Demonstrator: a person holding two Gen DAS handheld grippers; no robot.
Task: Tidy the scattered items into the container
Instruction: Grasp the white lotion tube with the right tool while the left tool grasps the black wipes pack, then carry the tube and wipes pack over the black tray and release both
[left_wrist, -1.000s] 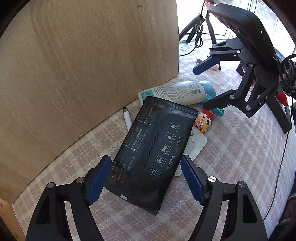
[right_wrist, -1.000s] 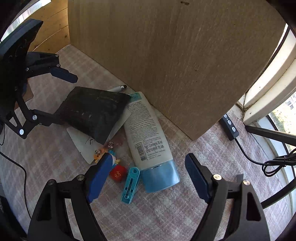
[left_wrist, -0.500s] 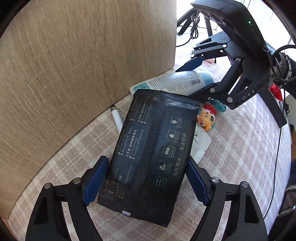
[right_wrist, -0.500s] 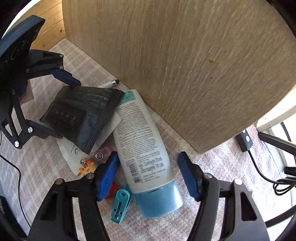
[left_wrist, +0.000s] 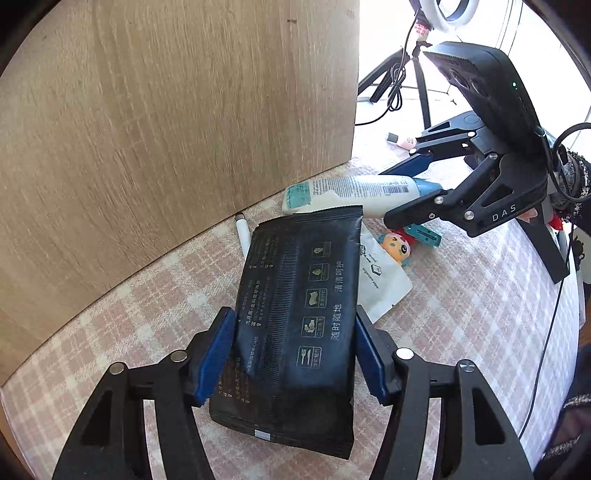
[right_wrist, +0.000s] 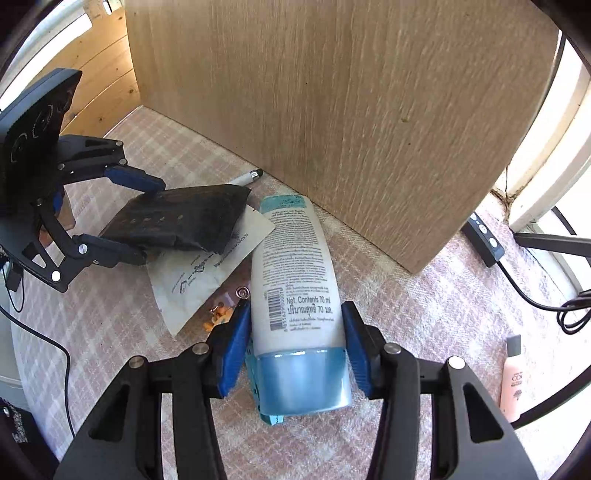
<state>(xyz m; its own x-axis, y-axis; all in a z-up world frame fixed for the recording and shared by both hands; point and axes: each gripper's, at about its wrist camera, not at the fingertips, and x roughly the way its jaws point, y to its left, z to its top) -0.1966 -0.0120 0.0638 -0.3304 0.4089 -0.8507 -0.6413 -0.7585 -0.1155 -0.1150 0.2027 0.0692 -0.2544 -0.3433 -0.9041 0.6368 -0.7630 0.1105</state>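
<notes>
My left gripper (left_wrist: 293, 356) is shut on a black wipes pack (left_wrist: 299, 306), its blue pads pressing both long sides; the pack also shows in the right wrist view (right_wrist: 181, 221). My right gripper (right_wrist: 295, 347) is shut on a white tube with a blue cap (right_wrist: 295, 280), which lies flat on the checked cloth; the tube also shows in the left wrist view (left_wrist: 351, 190). The tall wooden container (right_wrist: 332, 103) stands just behind both items. A white pen (left_wrist: 243, 232), a white sachet (left_wrist: 380, 280), a small doll (left_wrist: 397, 245) and a teal clip (left_wrist: 424, 234) lie between them.
A pink bottle (right_wrist: 513, 384) lies at the right on the cloth. A black power strip (right_wrist: 484, 236) and cables (right_wrist: 535, 295) lie beside the container's right corner. A tripod with a ring light (left_wrist: 424, 55) stands behind. Wood panelling (right_wrist: 99, 92) is at the far left.
Both grippers moved forward and closed: the left pads now press the black pack, and the right pads now press the tube near its cap.
</notes>
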